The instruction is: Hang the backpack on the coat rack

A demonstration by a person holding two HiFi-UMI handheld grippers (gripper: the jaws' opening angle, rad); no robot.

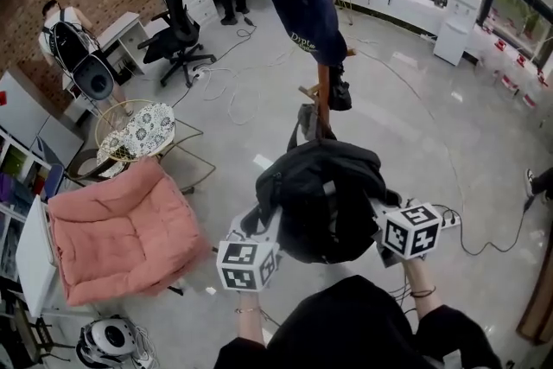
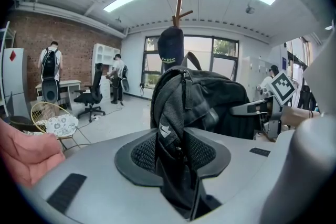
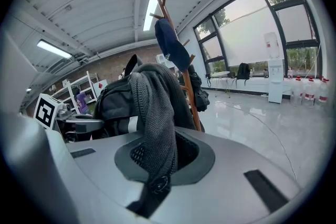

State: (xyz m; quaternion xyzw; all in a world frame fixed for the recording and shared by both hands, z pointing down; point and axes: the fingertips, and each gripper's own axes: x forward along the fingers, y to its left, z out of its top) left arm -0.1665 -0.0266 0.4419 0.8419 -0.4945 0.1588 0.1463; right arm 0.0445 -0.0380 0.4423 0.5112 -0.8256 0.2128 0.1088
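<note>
A black backpack [image 1: 321, 199] hangs in the air between my two grippers, just short of the wooden coat rack [image 1: 323, 86]. My left gripper [image 1: 259, 231] is shut on the backpack's [image 2: 210, 102] left side fabric, bunched between its pads. My right gripper [image 1: 380, 225] is shut on a mesh shoulder strap [image 3: 155, 128]. The rack's pole [image 3: 184, 78] rises right behind the bag, with bare pegs at the top [image 2: 179, 5]. A navy cap [image 1: 307, 9] and a small dark bag [image 1: 339, 95] hang on the rack.
A pink cushioned chair [image 1: 121, 233] and a round wire side table [image 1: 136, 132] stand to the left. A black office chair [image 1: 177, 34] and cables lie on the grey floor further off. People stand by desks at the back left. A water dispenser [image 1: 454, 26] is at the far right.
</note>
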